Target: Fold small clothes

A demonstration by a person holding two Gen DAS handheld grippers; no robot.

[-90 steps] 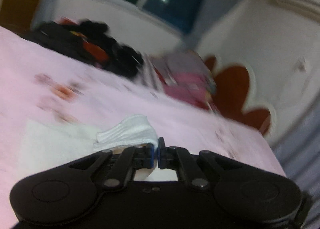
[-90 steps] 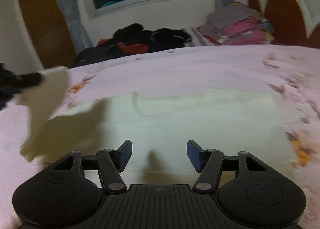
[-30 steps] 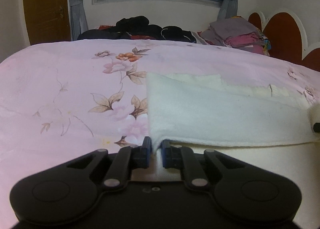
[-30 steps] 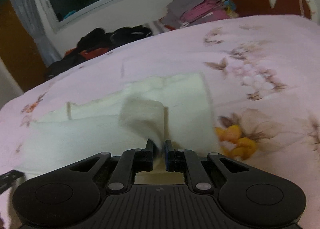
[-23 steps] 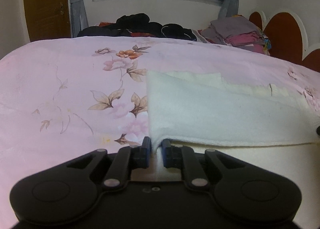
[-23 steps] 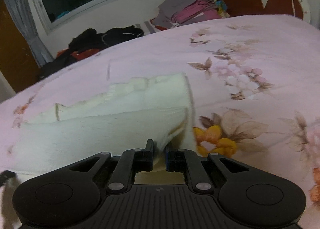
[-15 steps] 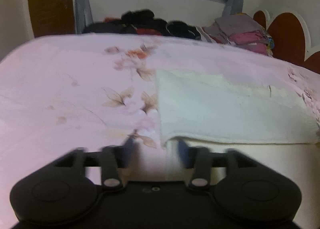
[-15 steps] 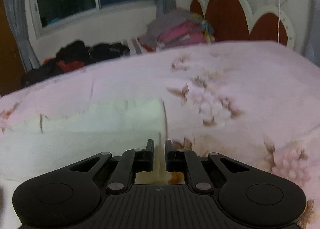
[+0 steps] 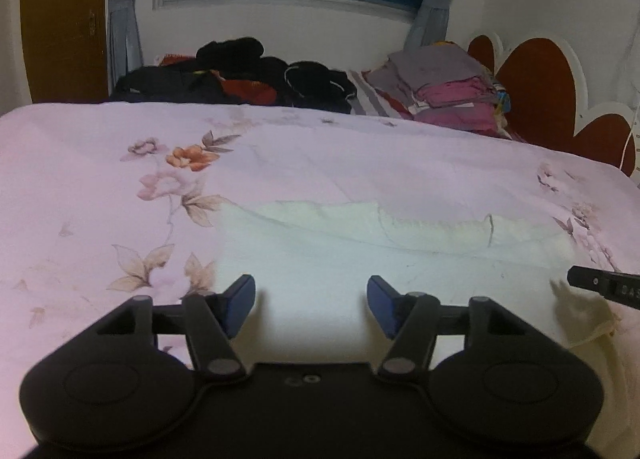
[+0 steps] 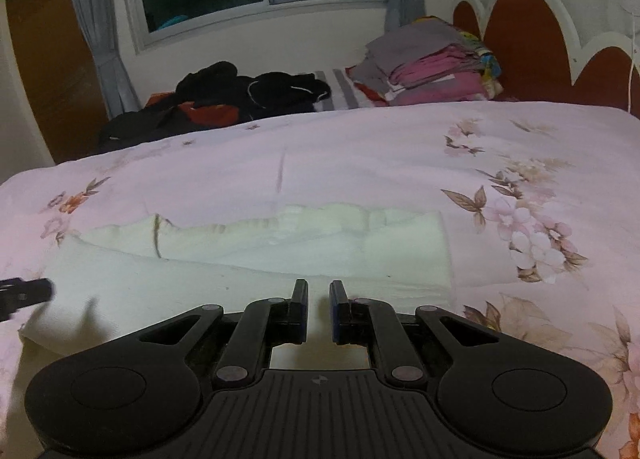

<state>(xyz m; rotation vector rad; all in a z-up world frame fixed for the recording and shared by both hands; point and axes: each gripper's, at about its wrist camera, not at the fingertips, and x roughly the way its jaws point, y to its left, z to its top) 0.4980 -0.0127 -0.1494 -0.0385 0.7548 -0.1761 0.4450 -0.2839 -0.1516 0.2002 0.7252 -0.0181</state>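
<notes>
A bed covered by a pink floral sheet fills most of both views, with a scalloped red and white headboard at its far right. Along the far edge lie a heap of dark clothes and, beside it, a stack of folded grey and pink garments. In the middle of the sheet lies the cream-white garment, spread flat and folded over lengthwise, its upper layer ending short of the far edge. The left hand-held gripper hovers over the garment's left part, its blue-padded jaws apart and closing, nothing between them. The right hand-held gripper hangs above the garment's near edge with its jaws drawn narrow and empty.
</notes>
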